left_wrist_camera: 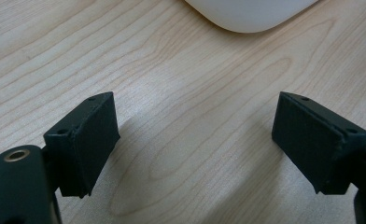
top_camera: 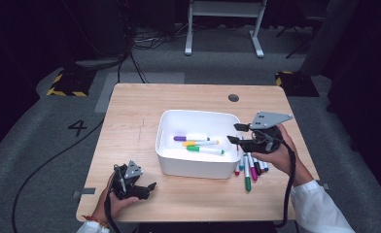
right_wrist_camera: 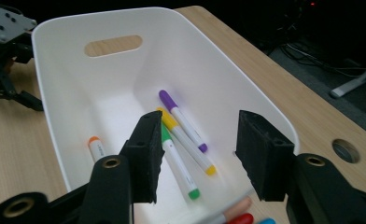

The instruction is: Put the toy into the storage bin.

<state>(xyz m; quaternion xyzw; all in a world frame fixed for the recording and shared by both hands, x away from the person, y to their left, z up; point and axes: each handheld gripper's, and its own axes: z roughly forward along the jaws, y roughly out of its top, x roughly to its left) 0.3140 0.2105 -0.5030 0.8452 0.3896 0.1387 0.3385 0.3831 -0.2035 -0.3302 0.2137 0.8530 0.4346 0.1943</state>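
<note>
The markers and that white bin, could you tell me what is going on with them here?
A person is sorting markers into the white bin. The purple marker, yellow marker and green marker lie inside. The right tool hovers over the bin's right edge, open with nothing between its jaws. More loose markers wait on the table beside the bin. The left tool rests open near the table's front left.

You're at a light wooden table point(top_camera: 130, 121) with a round cable hole point(top_camera: 233, 98). Grey carpet floor point(top_camera: 43, 145), marked "4" point(top_camera: 77, 127). Yellow-black striped blocks point(top_camera: 66, 83) flank the far corners. White frame legs point(top_camera: 225, 26) and loose cables point(top_camera: 149, 39) behind; background dark.
</note>
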